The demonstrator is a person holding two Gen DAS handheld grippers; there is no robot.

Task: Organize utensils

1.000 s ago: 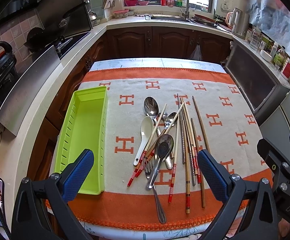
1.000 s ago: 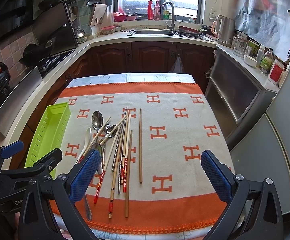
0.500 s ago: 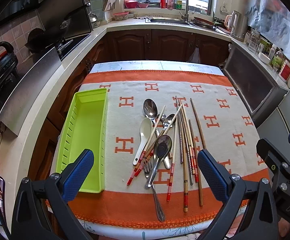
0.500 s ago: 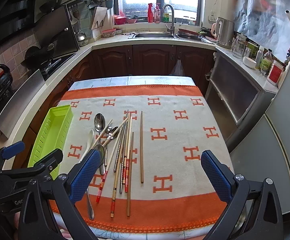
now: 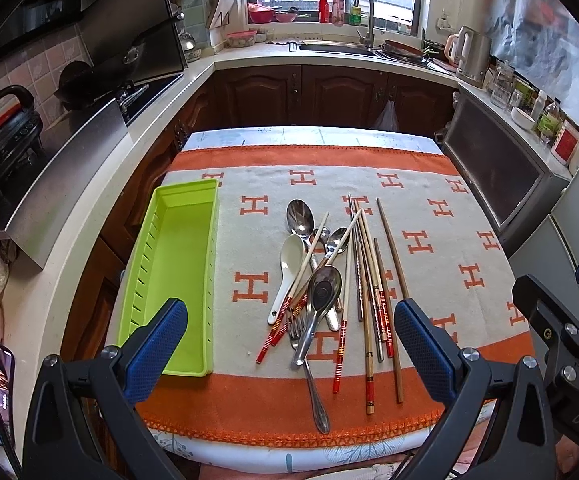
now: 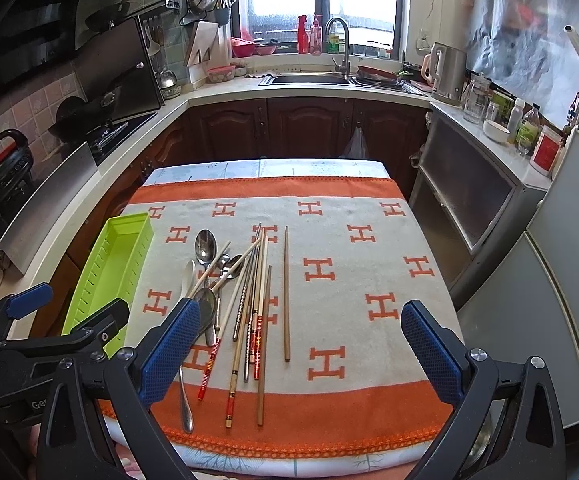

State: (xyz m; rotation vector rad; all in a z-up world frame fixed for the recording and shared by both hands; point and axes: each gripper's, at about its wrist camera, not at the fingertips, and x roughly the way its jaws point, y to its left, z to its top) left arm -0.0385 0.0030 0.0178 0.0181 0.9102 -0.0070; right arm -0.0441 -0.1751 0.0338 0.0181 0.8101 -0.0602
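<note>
We hold the left claw [image 5: 291, 354] wide, empty, above the table's near edge | right claw [image 6: 301, 350] wide, empty too | utensil pile [image 5: 331, 284] lies mid-cloth [image 5: 429, 208] | green tray [image 5: 169, 276] sits left of the pile, apart.

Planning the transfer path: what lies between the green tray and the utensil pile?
Only bare cloth separates the green tray from the utensil pile, per the left wrist view.
</note>
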